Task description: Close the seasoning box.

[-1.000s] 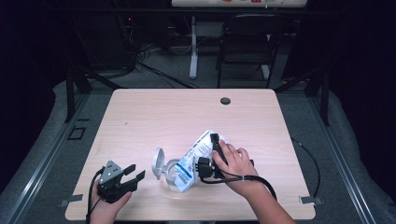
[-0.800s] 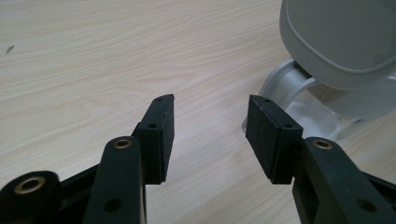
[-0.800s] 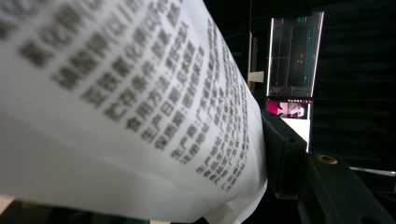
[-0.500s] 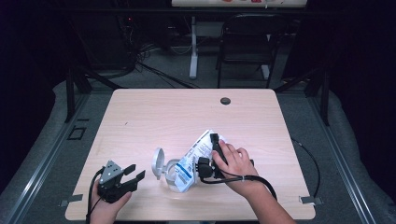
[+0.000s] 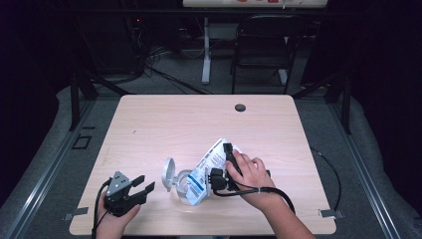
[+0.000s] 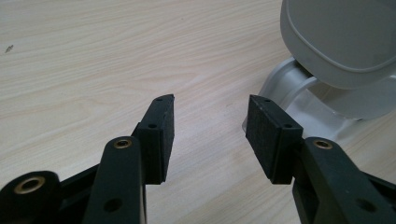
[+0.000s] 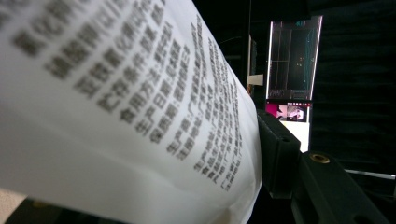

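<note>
Light wooden table point(image 5: 164, 124), viewed from above. White plastic bag with blue and black printed label point(image 5: 211, 162) lying tilted near the table's front centre, its lower end resting against a clear plastic container with a grey flip lid standing open point(image 5: 174, 179).

Right gripper point(image 5: 223, 169) laid across the bag, jaws straddling it; right hand point(image 5: 251, 177) on top. Jaws just been closing, bag between them. In the right gripper view, printed bag face point(image 7: 140, 93) pressed close against the camera, one black pad point(image 7: 280, 149) touching the bag's edge; other jaw hidden behind the bag. Firm clamp on the bag: cannot tell.

Left gripper point(image 5: 139, 190) at front left of the table, held in left hand point(image 5: 114, 214), well apart from the bag. Jaws released, spread wide, nothing between the pads point(image 6: 161, 135). Grey lid point(image 6: 341, 42) just beyond the right-hand pad, not touching.
</note>
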A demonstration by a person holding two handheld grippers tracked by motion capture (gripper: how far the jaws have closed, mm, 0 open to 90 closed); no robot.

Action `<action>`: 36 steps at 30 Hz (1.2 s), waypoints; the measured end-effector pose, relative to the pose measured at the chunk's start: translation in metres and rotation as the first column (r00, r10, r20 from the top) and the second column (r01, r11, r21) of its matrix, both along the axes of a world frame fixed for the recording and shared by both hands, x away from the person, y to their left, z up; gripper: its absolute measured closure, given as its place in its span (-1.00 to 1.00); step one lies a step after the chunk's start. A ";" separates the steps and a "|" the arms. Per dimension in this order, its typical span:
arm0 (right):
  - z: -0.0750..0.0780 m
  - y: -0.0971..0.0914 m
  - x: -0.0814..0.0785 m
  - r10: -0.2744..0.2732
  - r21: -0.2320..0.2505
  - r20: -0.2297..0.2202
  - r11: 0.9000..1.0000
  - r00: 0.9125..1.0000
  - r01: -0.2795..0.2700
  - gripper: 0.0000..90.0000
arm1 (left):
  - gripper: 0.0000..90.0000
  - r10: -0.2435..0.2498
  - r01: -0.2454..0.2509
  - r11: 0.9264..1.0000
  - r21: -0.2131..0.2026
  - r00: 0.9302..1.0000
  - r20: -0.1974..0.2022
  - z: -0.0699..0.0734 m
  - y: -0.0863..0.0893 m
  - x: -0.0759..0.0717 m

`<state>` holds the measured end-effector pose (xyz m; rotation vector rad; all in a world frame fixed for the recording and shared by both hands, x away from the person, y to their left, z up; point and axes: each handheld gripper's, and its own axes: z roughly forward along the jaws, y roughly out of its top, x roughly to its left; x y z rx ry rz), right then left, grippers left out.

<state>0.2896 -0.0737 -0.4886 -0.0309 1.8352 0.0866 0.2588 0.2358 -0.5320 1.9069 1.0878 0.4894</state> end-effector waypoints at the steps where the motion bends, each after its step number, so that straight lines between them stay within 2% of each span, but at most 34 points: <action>1: 0.000 0.000 0.000 0.002 -0.001 0.000 1.000 1.000 -0.002 0.24 | 0.17 0.000 0.000 1.000 0.000 1.000 0.000 0.000 0.000 0.000; 7: -0.001 -0.001 0.000 0.011 0.013 -0.002 1.000 1.000 -0.011 0.26 | 0.17 0.001 -0.001 1.000 0.001 1.000 0.002 0.000 0.000 0.000; 15: 0.000 0.000 -0.001 0.007 0.001 -0.003 1.000 1.000 -0.007 0.29 | 0.17 0.004 -0.004 1.000 0.001 1.000 0.001 0.000 0.000 0.000; 18: -0.001 -0.001 0.000 0.018 0.019 -0.004 1.000 1.000 -0.018 0.29 | 0.17 0.003 -0.003 1.000 0.001 1.000 0.002 0.000 0.000 0.000; 36: 0.003 0.000 -0.002 0.017 0.005 0.000 1.000 1.000 -0.017 0.35 | 0.17 0.003 -0.003 1.000 0.004 1.000 -0.003 0.000 0.000 0.000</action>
